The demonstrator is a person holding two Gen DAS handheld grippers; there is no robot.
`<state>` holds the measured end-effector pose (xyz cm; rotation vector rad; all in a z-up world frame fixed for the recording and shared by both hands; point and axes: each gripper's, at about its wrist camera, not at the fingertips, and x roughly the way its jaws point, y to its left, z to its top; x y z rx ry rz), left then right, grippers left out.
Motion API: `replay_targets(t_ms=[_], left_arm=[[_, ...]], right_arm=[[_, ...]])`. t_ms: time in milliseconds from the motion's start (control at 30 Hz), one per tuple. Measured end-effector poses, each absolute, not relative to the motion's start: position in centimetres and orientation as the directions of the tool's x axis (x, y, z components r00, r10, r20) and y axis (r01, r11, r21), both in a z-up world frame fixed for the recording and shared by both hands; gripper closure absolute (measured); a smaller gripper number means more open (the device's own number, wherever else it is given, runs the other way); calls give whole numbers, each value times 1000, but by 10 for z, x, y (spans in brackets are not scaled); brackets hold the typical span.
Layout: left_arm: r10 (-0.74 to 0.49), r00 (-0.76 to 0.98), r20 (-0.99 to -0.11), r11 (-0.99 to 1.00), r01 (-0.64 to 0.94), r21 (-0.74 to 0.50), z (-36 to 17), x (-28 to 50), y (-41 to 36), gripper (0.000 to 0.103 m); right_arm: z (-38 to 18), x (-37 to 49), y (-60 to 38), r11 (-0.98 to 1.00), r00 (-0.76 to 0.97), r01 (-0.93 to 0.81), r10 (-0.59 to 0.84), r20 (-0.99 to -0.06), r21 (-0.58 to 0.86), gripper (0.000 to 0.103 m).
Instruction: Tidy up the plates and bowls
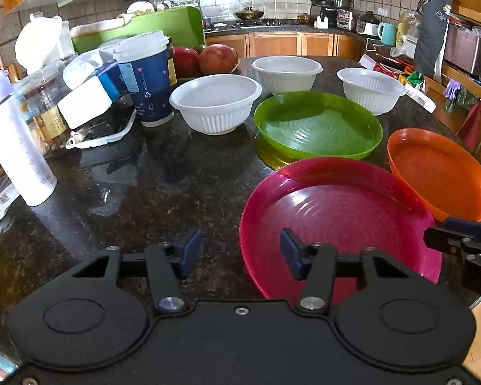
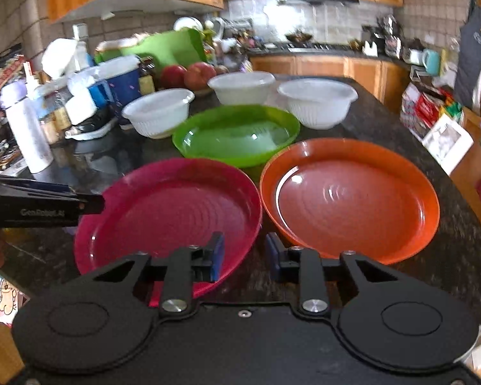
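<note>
On the dark stone counter (image 1: 163,189) lie a magenta plate (image 1: 340,211) (image 2: 173,205), an orange plate (image 1: 445,173) (image 2: 352,195) and a green plate (image 1: 317,125) (image 2: 237,133). Three white ribbed bowls stand behind them: left (image 1: 216,102) (image 2: 158,112), middle (image 1: 287,72) (image 2: 242,86), right (image 1: 370,88) (image 2: 317,101). My left gripper (image 1: 240,253) is open and empty, straddling the magenta plate's near left rim. My right gripper (image 2: 244,256) is open and empty, between the magenta and orange plates' near edges; it also shows in the left wrist view (image 1: 465,240).
The counter's left side is crowded: a blue paper cup (image 1: 146,77), a white bottle (image 1: 16,147), jars, cartons, a green cutting board (image 1: 150,29) and red apples (image 1: 218,57). The counter edge curves away on the right (image 2: 458,211). Kitchen cabinets and a stove are behind.
</note>
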<state>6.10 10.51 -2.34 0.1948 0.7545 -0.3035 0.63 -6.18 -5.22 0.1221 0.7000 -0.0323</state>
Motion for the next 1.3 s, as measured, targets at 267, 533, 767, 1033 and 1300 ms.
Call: replay_targets(t_ms=[267,533,767,1033,1300], left_arm=[[-206,668,-715,931,360,69,-28,74,111,54],[-211,636,-743,925,374,57,-36,85,110,65],[-228,619,-751,916,398,51,-40,89,106,70],[-245,618,-747,905,423,52,-41,89,102,81],[-252,621,-742,911,411,34,-38,86,119,81]], right_arm=[[-59,18,-59,988,746,114,-13,-666,108,76],[-62,29,-59,986,736,126,-21,-677,107,79],[-63,30,-57,986,738,138,-41,-674,91,82],[-64,28,-51,985,746,164,-84,-661,59,89],[-56,25,-35,988,762,154,-104,-640,24,89]])
